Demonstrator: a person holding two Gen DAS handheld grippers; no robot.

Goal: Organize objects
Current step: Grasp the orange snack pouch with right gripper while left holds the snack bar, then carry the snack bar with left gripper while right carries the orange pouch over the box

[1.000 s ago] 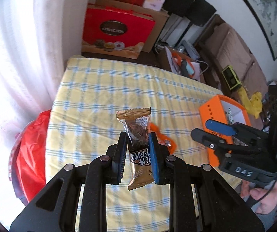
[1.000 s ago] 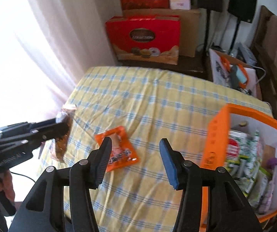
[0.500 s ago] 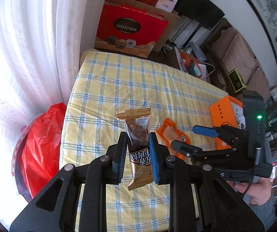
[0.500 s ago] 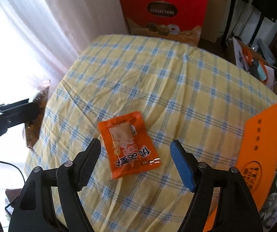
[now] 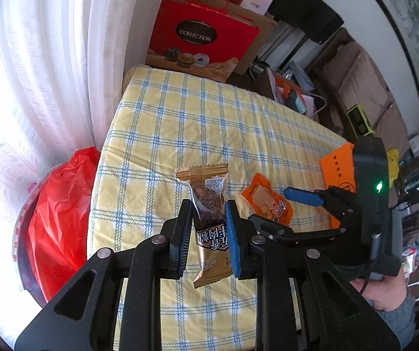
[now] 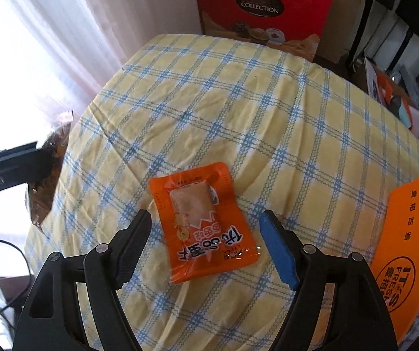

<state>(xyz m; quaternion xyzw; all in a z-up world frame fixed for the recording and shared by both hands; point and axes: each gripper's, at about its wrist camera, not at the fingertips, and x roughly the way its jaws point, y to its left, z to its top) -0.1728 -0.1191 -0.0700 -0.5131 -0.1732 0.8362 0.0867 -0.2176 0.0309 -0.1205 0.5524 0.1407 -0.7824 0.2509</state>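
The likeliest slip from here is a bad pinch on the orange snack packet (image 6: 202, 225). It lies flat on the yellow checked tablecloth (image 6: 238, 93), thin and glossy, so if the right gripper (image 6: 206, 251) comes down with its fingers landing on top of the film rather than outside its edges, the packet may skid or buckle, or the pads may gather a fold of cloth with it. A grip on one corner only could let it swing and drop short of the orange box (image 6: 408, 234), which stands at the right edge of the table with other packets inside (only a sliver of them shows). There is also little room between the two tools: in the left wrist view the right gripper reaches in just to the right of the left gripper (image 5: 206, 234), so a careless move could knock them together.

The right gripper's jaws have just been opening and stand spread, wider than the packet's short side, poised above its near end. The packet sits between the fingers in view, but nothing presses on it, and I cannot tell whether the tips touch the cloth.

The left gripper is pressed tight on a gold-wrapped brownie bar (image 5: 209, 219), pinching it at mid-length, held upright above the near left part of the table.
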